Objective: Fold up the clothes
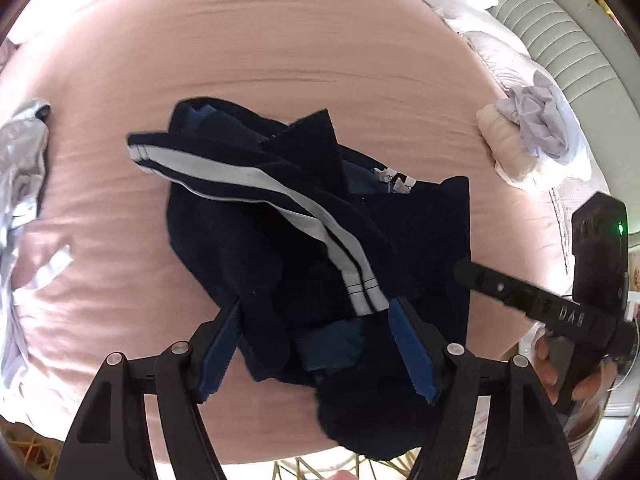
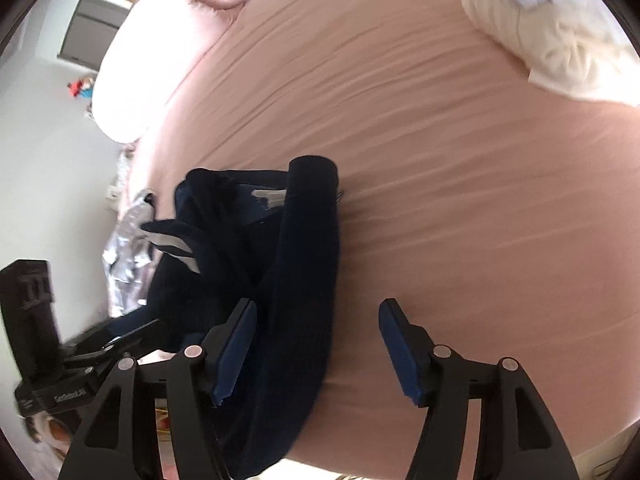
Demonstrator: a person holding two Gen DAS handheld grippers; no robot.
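A navy garment with white side stripes point(image 1: 304, 220) lies crumpled on the pink bed sheet point(image 1: 280, 40). It also shows in the right wrist view point(image 2: 296, 264), with one dark leg running toward the bed's near edge. My left gripper point(image 1: 316, 344) is open, its blue pads on either side of the garment's near part, just above it. My right gripper point(image 2: 316, 344) is open over the garment's long leg and the sheet point(image 2: 460, 180). The right gripper also appears at the right of the left wrist view point(image 1: 520, 296).
A cream and white pile of clothes point(image 1: 528, 140) sits at the right of the bed; it also shows in the right wrist view point(image 2: 540, 32). A silvery grey garment point(image 1: 20, 168) lies at the left edge. A pink duvet point(image 2: 160, 60) lies beyond.
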